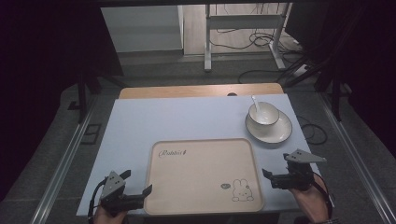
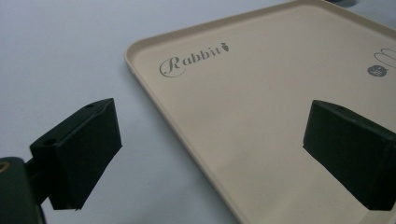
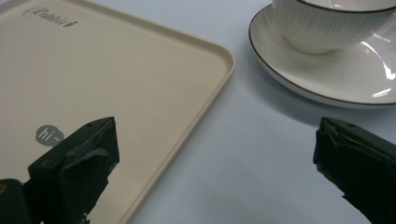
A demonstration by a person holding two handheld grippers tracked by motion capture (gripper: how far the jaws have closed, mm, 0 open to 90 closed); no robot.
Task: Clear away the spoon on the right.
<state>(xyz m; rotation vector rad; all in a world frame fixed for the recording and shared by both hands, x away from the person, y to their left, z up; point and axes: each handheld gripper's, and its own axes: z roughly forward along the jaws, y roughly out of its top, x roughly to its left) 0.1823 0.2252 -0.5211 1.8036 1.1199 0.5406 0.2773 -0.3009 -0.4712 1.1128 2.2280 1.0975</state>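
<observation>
Beige tray (image 1: 201, 175) lies low in the centre of the frame on the pale counter (image 1: 140, 126). Left tool (image 1: 140, 193) at its lower-left corner and right tool (image 1: 271, 177) at its right edge both gape, released, gripping nothing.

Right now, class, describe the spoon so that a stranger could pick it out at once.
Start at the beige tray on the table; beyond its far right corner lies a white saucer. A white bowl stands on it, and the spoon leans inside, the one slim handle sticking up.
</observation>
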